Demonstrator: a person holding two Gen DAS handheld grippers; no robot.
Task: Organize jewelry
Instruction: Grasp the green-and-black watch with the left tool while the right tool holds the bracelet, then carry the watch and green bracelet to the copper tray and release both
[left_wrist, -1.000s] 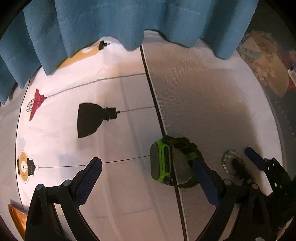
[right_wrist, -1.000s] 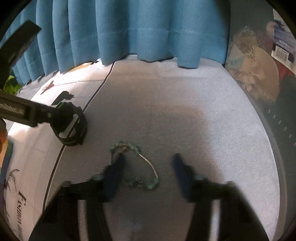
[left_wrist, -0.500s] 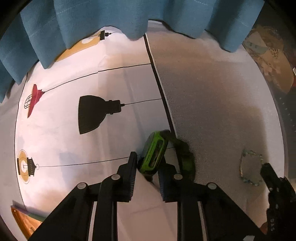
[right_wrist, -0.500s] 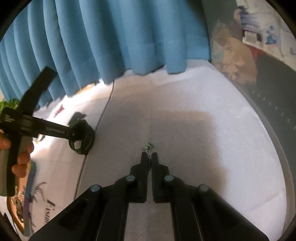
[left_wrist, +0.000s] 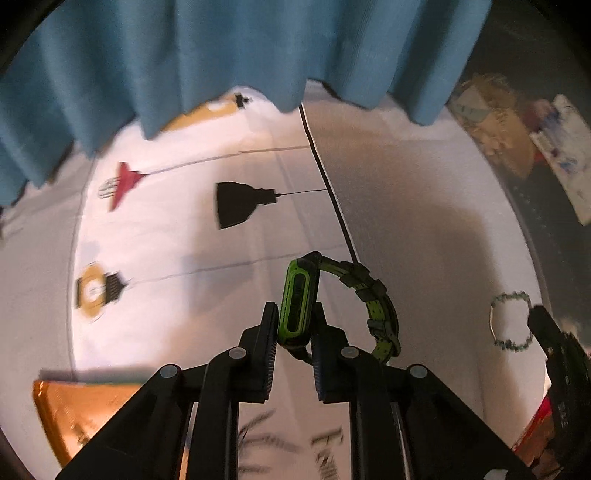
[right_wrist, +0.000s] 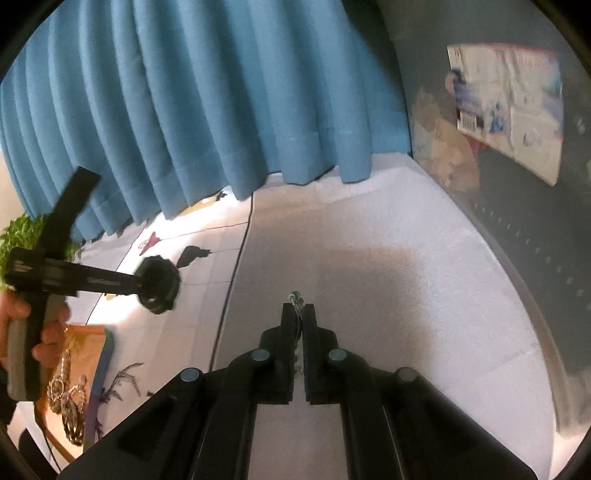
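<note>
My left gripper (left_wrist: 294, 314) is shut on a green and black watch (left_wrist: 297, 299), holding its case above the table; the strap (left_wrist: 380, 306) loops out to the right. The watch also shows in the right wrist view (right_wrist: 159, 280), lifted off the cloth. My right gripper (right_wrist: 298, 312) is shut on a green beaded bracelet (right_wrist: 295, 297), whose beads poke out above the fingertips. The bracelet hangs as a loop in the left wrist view (left_wrist: 511, 320), held by the right gripper's finger (left_wrist: 546, 328).
A white cloth with lamp prints (left_wrist: 236, 203) covers the left of the table, a grey mat (right_wrist: 369, 277) the right. A blue curtain (right_wrist: 207, 103) hangs behind. An orange tray with jewelry (right_wrist: 74, 376) sits at near left. Clutter and a box (right_wrist: 509, 107) stand at right.
Both grippers closed, the left on the watch and the right on the bracelet, and both have lifted their items off the table.
</note>
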